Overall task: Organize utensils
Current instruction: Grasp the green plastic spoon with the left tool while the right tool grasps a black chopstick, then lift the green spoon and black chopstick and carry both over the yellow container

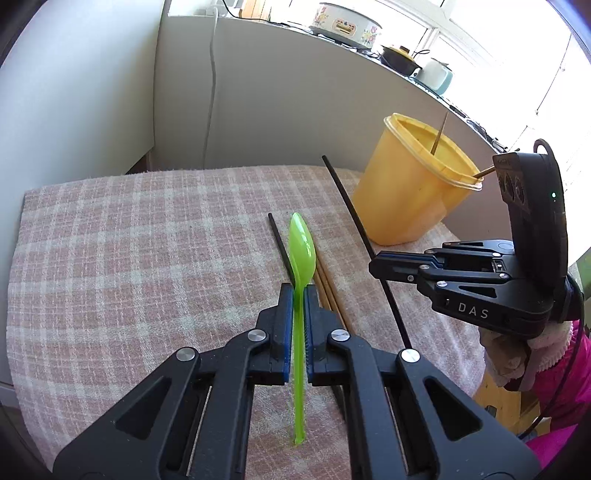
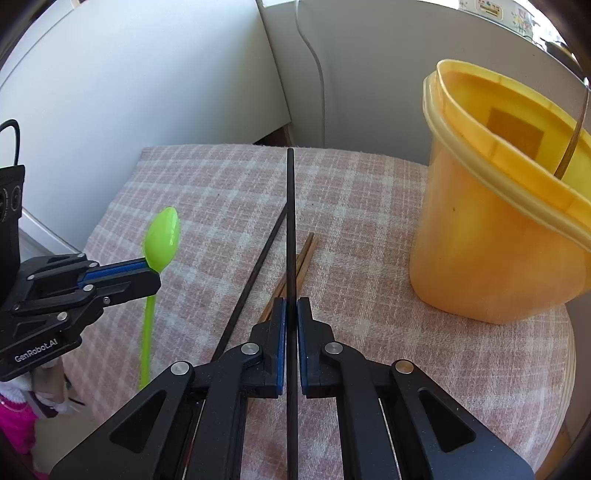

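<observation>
My left gripper is shut on the handle of a green plastic spoon, held above the checked cloth with its bowl pointing away. My right gripper is shut on a long black chopstick, also off the cloth. Each gripper shows in the other's view: the right gripper with its chopstick, the left gripper with the spoon. A second black chopstick and a pair of wooden chopsticks lie on the cloth. A yellow bucket stands at the right with wooden chopsticks inside.
The cloth covers a small round table whose edge curves close behind the bucket. White panels with a hanging cable wall off the back. Pots sit on a counter beyond. A pink sleeve is at the right.
</observation>
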Demonstrator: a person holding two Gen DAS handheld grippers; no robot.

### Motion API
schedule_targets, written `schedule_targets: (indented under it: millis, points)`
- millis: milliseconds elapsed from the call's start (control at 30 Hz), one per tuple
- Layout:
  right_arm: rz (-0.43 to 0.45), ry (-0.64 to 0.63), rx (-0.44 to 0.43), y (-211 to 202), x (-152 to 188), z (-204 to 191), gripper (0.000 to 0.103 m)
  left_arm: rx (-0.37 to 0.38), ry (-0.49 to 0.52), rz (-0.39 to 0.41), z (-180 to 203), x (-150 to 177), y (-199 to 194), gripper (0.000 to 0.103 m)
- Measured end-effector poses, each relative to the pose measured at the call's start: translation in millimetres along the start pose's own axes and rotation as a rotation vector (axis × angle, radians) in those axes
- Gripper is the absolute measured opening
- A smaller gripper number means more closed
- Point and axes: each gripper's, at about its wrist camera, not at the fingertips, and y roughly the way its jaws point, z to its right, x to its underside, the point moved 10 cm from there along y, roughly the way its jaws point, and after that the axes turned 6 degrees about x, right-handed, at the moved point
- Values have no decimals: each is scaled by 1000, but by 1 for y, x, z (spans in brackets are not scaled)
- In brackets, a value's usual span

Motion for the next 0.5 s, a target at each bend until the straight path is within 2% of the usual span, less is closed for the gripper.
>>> schedule_targets:
  millis: [167,267,333,400,500]
  points:
    - [97,-8,-3,-36,-10,1,4,18,38,65,15,-21,-21,2]
    - [150,-8,2,-57,-15,4,4,11,60,68,18,-24,-26,2]
    - [168,-6,8,-66,-16,7,4,19,58,0,21,-16,-10,2]
    - [181,-2,14,-74,-15,10,4,2,15,-77,21,-3,15,4]
    - [192,-3,18,-83,-10,15,4,-30,-19,-167,8,12,41,18]
